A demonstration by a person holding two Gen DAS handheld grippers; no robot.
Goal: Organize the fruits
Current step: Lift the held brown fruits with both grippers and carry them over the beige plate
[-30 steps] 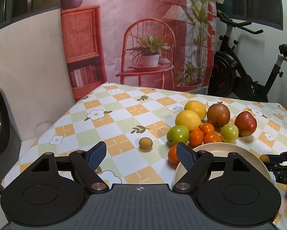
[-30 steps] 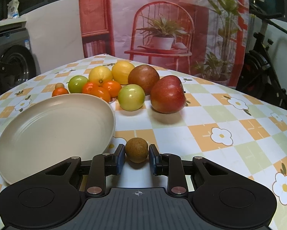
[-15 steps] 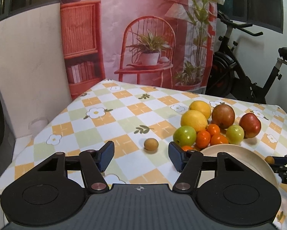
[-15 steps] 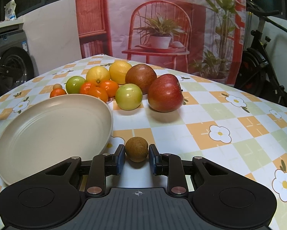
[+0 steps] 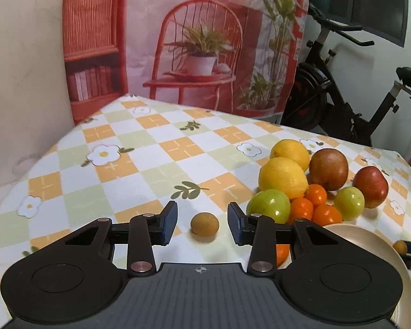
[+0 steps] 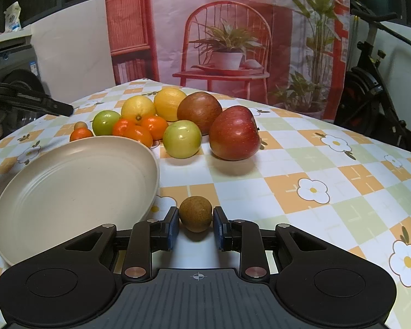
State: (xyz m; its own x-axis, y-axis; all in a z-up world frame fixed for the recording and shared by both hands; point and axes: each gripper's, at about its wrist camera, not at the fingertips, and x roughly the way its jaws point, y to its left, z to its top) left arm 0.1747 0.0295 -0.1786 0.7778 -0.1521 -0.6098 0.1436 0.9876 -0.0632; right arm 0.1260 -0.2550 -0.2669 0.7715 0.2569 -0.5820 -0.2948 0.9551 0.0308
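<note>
The bench (image 6: 329, 164), under a checked flowered cloth, is carrying a beige plate (image 6: 68, 189); piled fruit (image 6: 183, 138) is sitting just behind the plate.

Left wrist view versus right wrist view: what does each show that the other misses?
Only the left wrist view shows the left gripper straddling its small brown fruit with gaps at both pads; its jaws have just been closing.

Only the right wrist view shows the right gripper shut on another small brown fruit, and the plate's empty inside.

Both show the lemons, apples, green fruits, tangerines and the checkered tablecloth.
</note>
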